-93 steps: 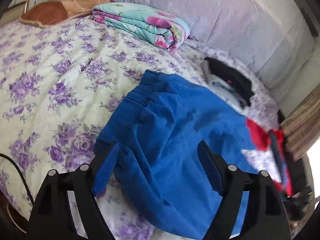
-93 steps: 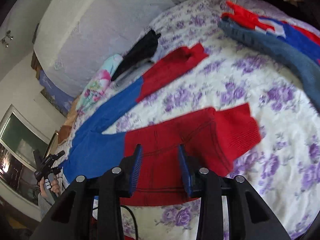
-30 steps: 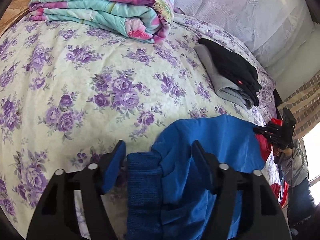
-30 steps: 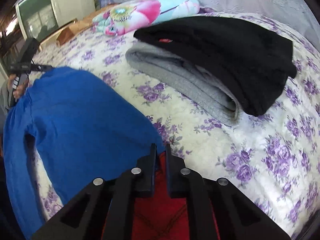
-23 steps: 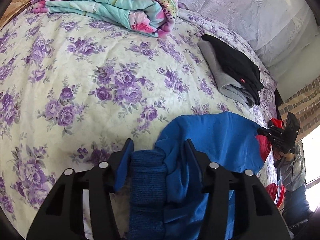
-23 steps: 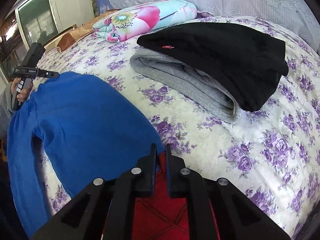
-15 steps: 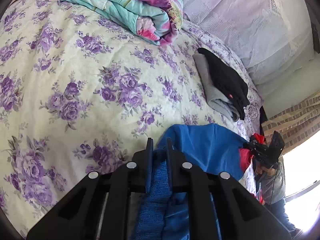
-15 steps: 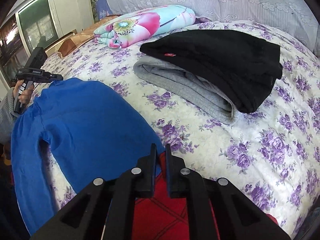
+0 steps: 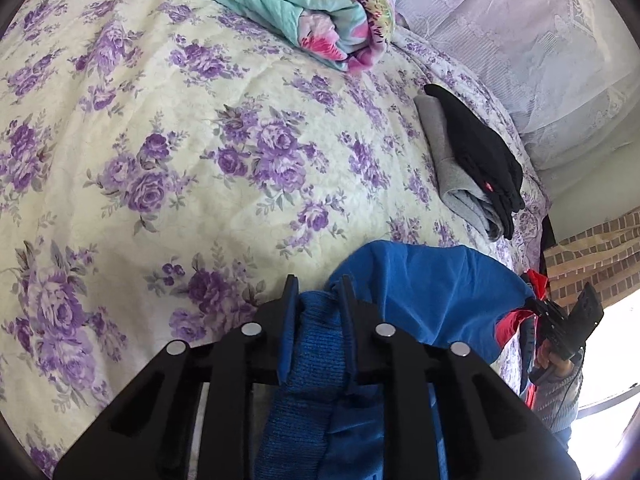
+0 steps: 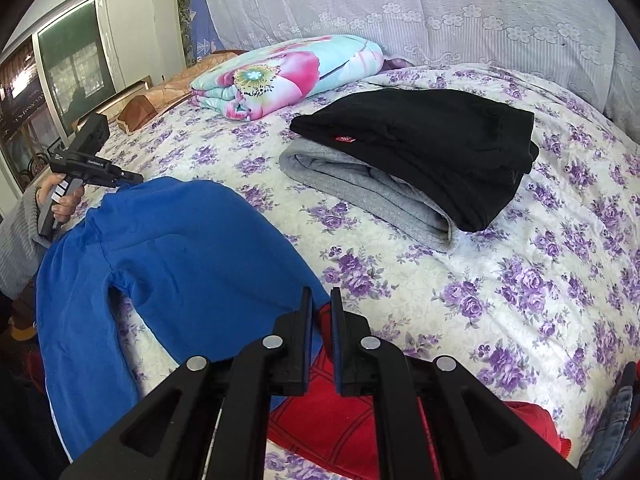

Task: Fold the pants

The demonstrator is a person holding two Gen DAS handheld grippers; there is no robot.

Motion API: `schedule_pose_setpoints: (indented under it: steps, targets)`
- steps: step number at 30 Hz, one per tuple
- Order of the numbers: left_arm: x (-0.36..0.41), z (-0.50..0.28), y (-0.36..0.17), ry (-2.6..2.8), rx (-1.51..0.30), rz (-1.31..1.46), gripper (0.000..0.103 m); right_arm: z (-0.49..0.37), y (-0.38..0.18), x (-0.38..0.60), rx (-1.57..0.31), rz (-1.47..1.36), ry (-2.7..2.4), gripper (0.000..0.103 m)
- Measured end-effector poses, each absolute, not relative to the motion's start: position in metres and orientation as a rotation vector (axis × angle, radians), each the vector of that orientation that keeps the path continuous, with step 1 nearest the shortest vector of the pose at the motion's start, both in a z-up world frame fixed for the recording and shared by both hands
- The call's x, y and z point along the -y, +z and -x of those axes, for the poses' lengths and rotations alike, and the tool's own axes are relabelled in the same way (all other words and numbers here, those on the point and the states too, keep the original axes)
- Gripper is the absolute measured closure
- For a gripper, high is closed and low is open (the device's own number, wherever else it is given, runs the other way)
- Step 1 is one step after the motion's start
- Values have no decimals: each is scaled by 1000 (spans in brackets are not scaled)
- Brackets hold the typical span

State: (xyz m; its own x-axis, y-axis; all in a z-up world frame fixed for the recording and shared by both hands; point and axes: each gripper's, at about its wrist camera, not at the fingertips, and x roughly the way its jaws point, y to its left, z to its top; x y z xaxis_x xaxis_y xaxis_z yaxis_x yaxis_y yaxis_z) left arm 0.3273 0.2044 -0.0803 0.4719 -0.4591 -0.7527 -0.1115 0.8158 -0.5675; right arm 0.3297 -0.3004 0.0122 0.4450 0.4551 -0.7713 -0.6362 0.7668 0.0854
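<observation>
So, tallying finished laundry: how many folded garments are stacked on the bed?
2: a black garment lying on a grey garment, beside the blue pants. Others may be hidden.

Blue-and-red pants [image 10: 176,248] on a cream, purple-flowered bedspread [image 9: 200,160]

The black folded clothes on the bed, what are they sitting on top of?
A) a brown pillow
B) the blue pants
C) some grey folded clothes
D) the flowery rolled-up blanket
C: in the right wrist view the black folded clothes lie on top of the grey folded clothes, apart from the blue pants and the flowery blanket.
</observation>
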Motion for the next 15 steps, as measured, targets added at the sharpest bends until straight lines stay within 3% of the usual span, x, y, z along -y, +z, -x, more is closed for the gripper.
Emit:
schedule_pose_setpoints:
  steps: [7, 15]
  targets:
    - [-229, -288, -29, -273, -843, 692, 94, -295, 39, 309, -796, 221, 664, 95]
    - [-241, -186, -22, -356, -738, 683, 94, -150, 56, 318, -686, 237, 714, 95]
